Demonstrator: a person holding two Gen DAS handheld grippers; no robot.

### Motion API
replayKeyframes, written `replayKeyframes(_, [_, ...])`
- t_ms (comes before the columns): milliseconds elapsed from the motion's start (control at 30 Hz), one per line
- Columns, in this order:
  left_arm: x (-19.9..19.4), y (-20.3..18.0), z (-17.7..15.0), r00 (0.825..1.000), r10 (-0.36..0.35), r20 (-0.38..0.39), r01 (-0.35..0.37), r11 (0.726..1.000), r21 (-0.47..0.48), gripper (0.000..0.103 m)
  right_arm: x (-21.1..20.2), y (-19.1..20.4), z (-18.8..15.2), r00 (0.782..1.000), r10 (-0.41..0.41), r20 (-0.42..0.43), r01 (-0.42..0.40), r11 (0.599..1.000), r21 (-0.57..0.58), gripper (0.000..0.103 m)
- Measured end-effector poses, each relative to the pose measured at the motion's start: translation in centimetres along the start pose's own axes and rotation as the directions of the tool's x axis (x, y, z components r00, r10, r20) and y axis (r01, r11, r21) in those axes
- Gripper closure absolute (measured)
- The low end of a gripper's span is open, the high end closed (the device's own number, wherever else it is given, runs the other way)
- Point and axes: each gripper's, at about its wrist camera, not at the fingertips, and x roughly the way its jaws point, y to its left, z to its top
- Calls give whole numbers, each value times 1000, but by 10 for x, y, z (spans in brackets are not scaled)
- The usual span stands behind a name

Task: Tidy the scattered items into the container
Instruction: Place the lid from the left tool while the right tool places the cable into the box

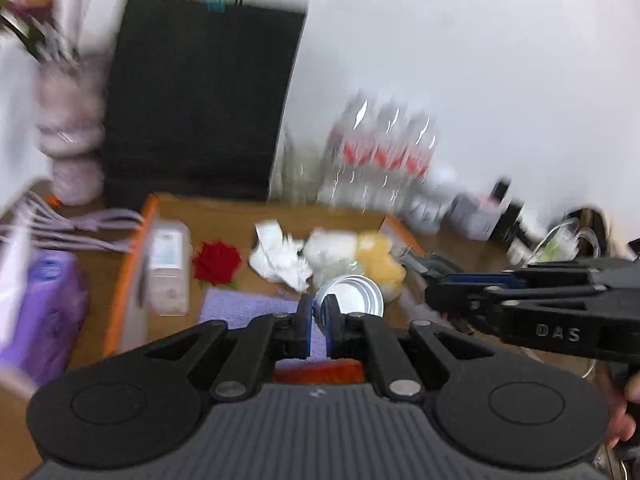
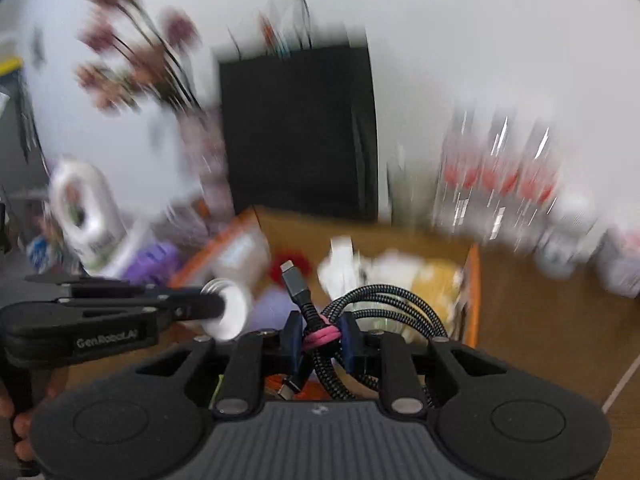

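Inside, the cardboard box (image 1: 276, 210) holds a red rose (image 1: 217, 261) and tissue (image 1: 280, 256); fingers clamp a lid (image 1: 352, 294) and cable (image 2: 384, 308)

Items counted across both wrist views

Seen are two grippers (image 1: 318, 316) (image 2: 320, 332), one metal lid (image 1: 352, 294), one braided cable (image 2: 384, 312), one red flower (image 1: 217, 262), one cardboard box (image 1: 132, 264), one black bag (image 1: 200, 104).

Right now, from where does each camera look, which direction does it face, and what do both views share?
Left wrist: sits on the left gripper, shut on a metal lid, looking forward and down at the cardboard box; the right gripper enters from the right.
Right wrist: sits on the right gripper, shut on a coiled cable, facing the same box; a hand shows lower left.
Shared: box, black bag, red flower.
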Motion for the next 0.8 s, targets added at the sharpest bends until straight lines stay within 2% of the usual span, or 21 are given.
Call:
replayKeyframes(67, [41,7,10,995,12,-98,-13,1000,-13,96,40,-13,16,992,-35,-119,37,999,12,84])
replayKeyframes(133, [72,10,10,986,6,-165,-5,1000,6,96,74,-21,22,976,-40,-213,46,999,23,84])
replayKeyframes(233, [100,12,2,975,24,-222,-14,999,44,96,108,-26,11,955,-14,-295,38,996,76,84])
replayKeyframes(333, [113,12,-7,965,25,-262,-4,997,80,95,128,-30,-4,941,-3,-339,41,994,103,84])
replayKeyframes(467, [110,14,-11,962,21,-274,4,996,90,91,129,-37,-9,939,-6,-343,56,989,136,81])
replayKeyframes(500, [108,14,-10,960,16,-279,9,996,86,86,124,-38,-8,943,-1,-333,54,987,149,80])
replayKeyframes(633, [87,16,0,964,-1,-266,20,997,70,64,90,-40,11,967,-2,-256,45,985,164,43])
replayKeyframes(767, [58,10,11,974,23,-224,-7,997,70,56,56,-38,21,976,-25,-217,59,987,152,38])
replayKeyframes(800, [50,9,12,977,33,-212,-19,997,69,51,51,-36,20,976,-27,-215,61,987,151,35])
